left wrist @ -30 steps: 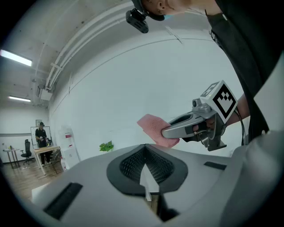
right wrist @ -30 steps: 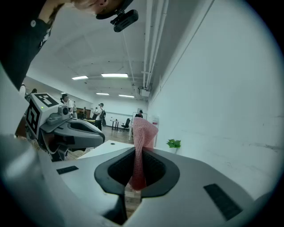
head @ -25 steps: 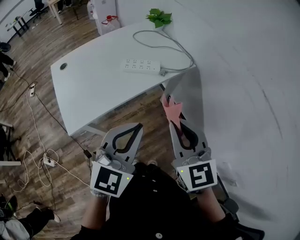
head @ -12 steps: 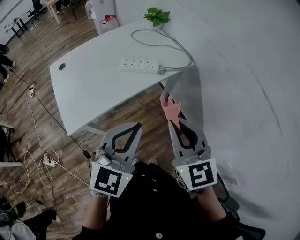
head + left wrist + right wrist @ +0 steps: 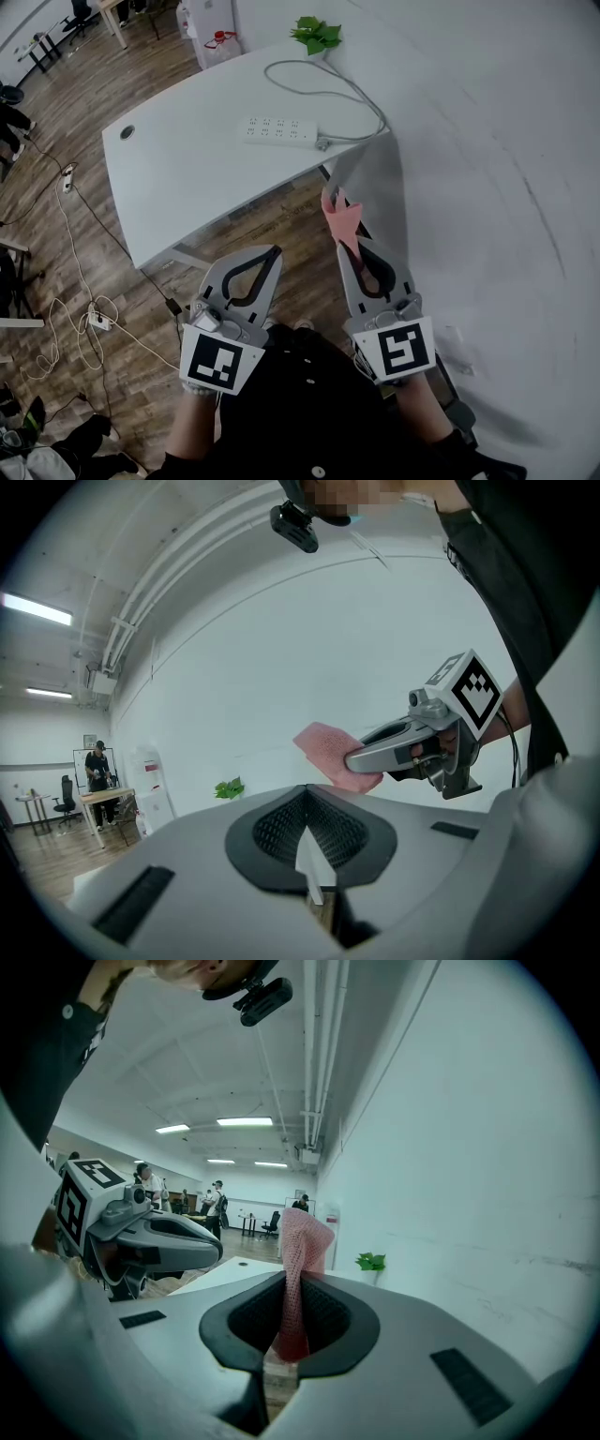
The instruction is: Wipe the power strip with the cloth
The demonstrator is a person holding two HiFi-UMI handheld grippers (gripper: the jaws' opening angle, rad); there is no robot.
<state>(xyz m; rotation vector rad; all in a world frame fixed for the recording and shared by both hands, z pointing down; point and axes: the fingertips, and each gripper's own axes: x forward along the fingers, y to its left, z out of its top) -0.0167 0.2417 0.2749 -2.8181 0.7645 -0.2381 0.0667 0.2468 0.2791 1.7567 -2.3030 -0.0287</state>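
The white power strip (image 5: pixel 279 130) lies on the white table (image 5: pixel 187 178), with its grey cable (image 5: pixel 328 94) looping behind it. Both grippers hang in the air in front of the table, well short of the strip. My right gripper (image 5: pixel 340 246) is shut on a pink cloth (image 5: pixel 342 217), which sticks up past the jaw tips. In the right gripper view the cloth (image 5: pixel 298 1279) is pinched between the jaws. My left gripper (image 5: pixel 274 251) is shut with nothing in it. The left gripper view shows the right gripper (image 5: pixel 361 758) and the cloth (image 5: pixel 326 750).
A small green plant (image 5: pixel 317 34) stands at the table's far corner by the white wall (image 5: pixel 487 169). Cables and a floor socket (image 5: pixel 94 323) lie on the wood floor at the left. A round cable hole (image 5: pixel 127 132) is in the table's left end.
Both grippers keep the same pose and the cloth stays pinched. Only the head view has shifted slightly.
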